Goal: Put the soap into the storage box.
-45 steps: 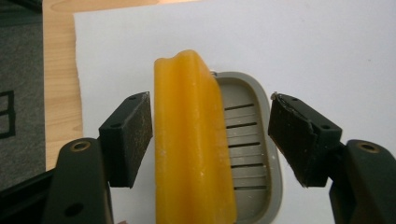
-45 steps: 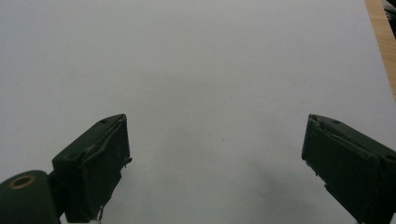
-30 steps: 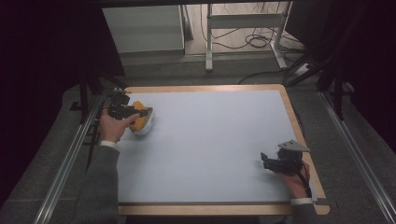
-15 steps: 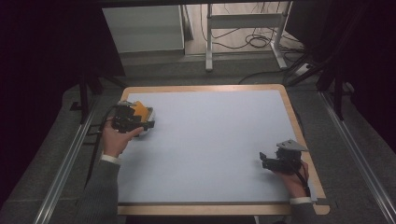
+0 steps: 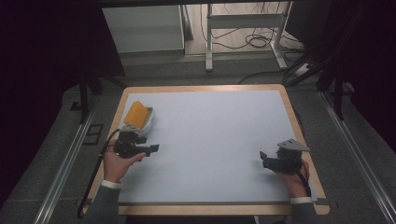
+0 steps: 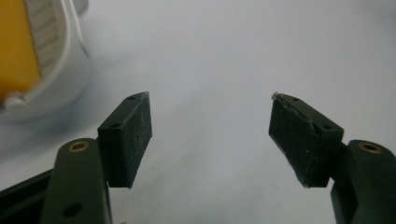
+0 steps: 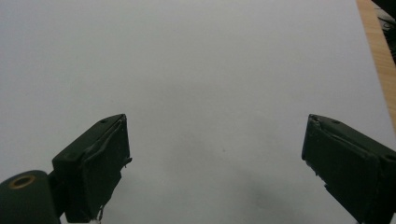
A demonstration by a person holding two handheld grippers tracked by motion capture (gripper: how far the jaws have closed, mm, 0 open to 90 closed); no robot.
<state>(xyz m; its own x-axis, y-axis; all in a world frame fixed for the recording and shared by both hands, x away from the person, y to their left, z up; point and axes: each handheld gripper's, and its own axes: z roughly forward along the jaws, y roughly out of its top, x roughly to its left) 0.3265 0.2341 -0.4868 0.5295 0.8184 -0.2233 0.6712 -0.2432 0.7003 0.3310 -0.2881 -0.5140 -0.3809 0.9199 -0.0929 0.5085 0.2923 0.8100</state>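
Observation:
A white container with a yellow-orange lid (image 5: 138,117) lies on the pale mat at the far left, and its rounded white side (image 6: 56,56) fills the upper left corner of the left gripper view. My left gripper (image 5: 150,149) hovers just in front of it, nearer the person, with its jaws open and nothing between the pads (image 6: 133,135). My right gripper (image 5: 264,157) rests near the mat's right edge, pointing left. Its jaws stand wide open (image 7: 215,154) over bare mat.
The pale mat (image 5: 215,140) lies on a wooden-edged table (image 5: 299,126). A wooden strip (image 7: 378,51) runs along the right of the right gripper view. Table legs and cables (image 5: 252,42) lie on the floor beyond the far edge.
My left gripper has pulled back from the yellow-lidded container toward the person, leaving the container on the mat. The right gripper has stayed where it was.

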